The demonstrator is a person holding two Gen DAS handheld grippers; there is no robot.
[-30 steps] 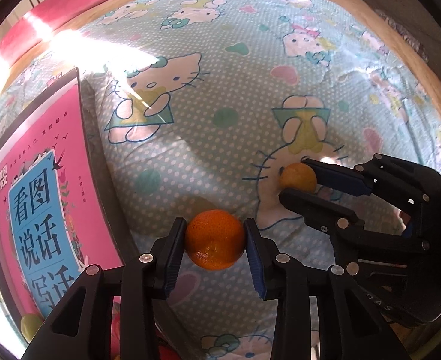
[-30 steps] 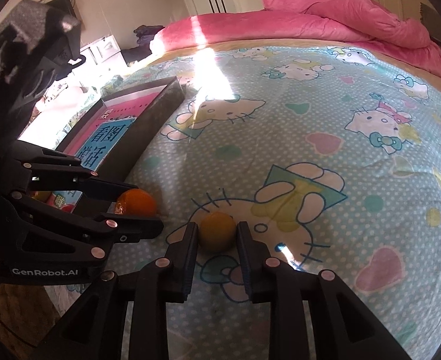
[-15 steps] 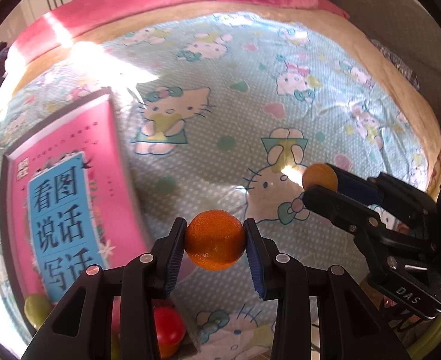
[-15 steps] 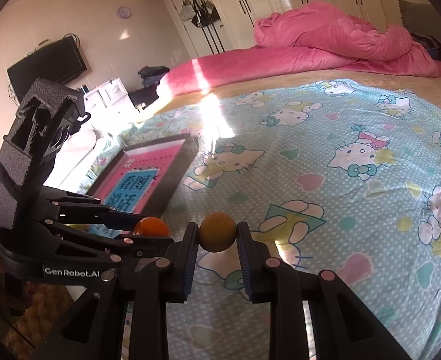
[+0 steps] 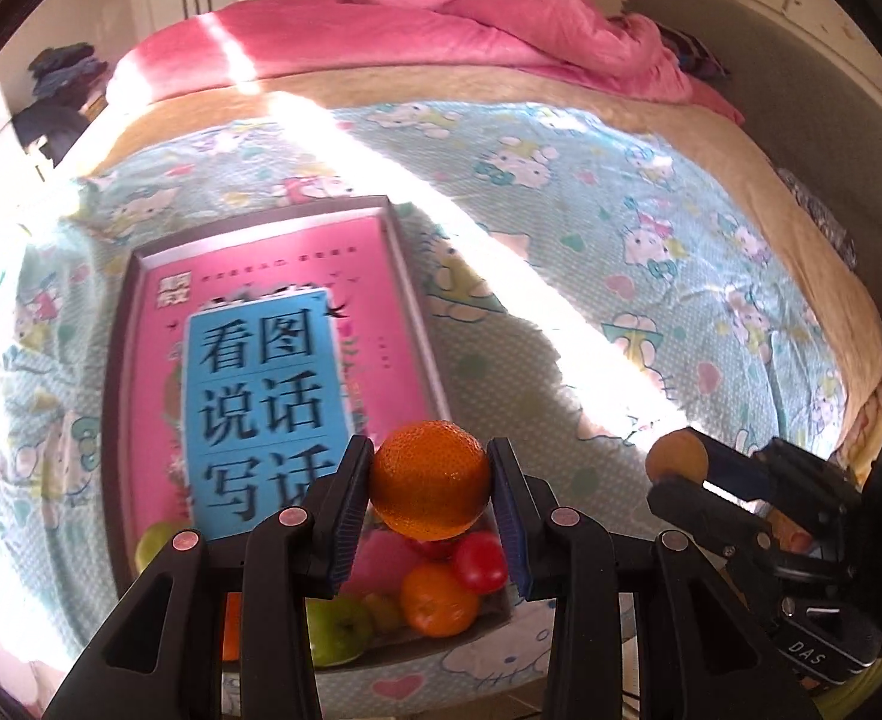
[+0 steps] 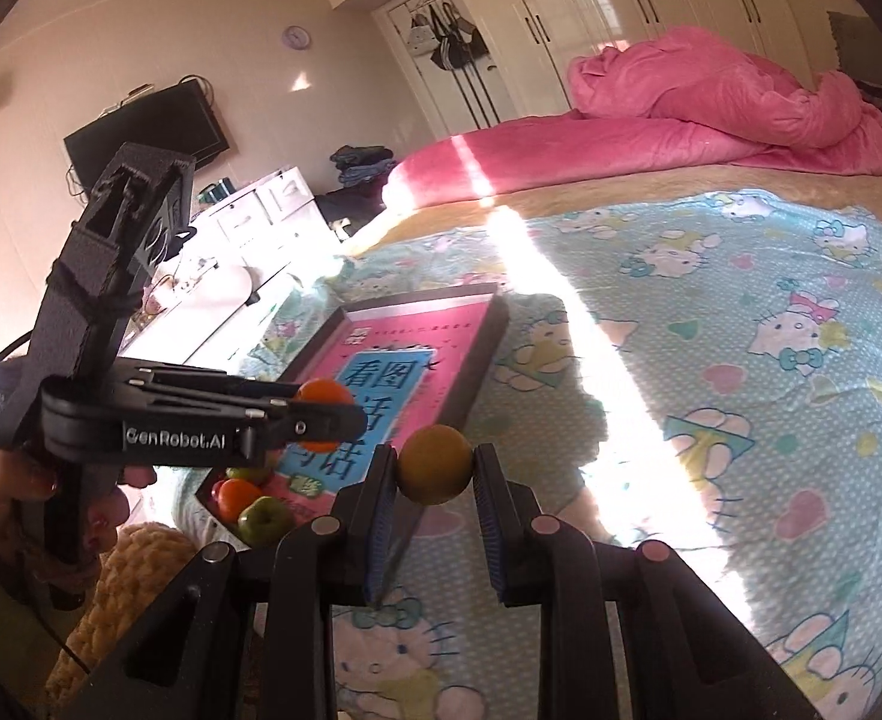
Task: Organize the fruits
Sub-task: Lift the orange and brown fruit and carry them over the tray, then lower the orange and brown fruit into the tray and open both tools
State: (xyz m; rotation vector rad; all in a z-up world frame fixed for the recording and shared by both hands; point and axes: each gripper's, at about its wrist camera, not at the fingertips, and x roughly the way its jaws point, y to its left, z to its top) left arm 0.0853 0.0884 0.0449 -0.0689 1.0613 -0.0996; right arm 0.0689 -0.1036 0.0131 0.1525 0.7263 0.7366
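Two fruits are up off the bed, one in each of my grippers. My left gripper has its jaws clamped on a round, dimpled bright orange, the blue pads pressing its left and right sides. It hangs in the air above the near end of a dark rectangular tray that lies on the bed's pale blue cartoon-cat sheet.

My right gripper has its jaws narrow and closed on a smaller, dull yellow-brown round fruit, held above the sheet just right of the tray's near right corner. In the left wrist view this fruit shows at the right, level with the orange and well apart from it.

A pink book with a blue label panel fills most of the tray. At the tray's near end a heap of fruit lies below the held orange: a second orange, a red round fruit and a green apple, touching one another. A crumpled pink duvet lies across the far end of the bed.
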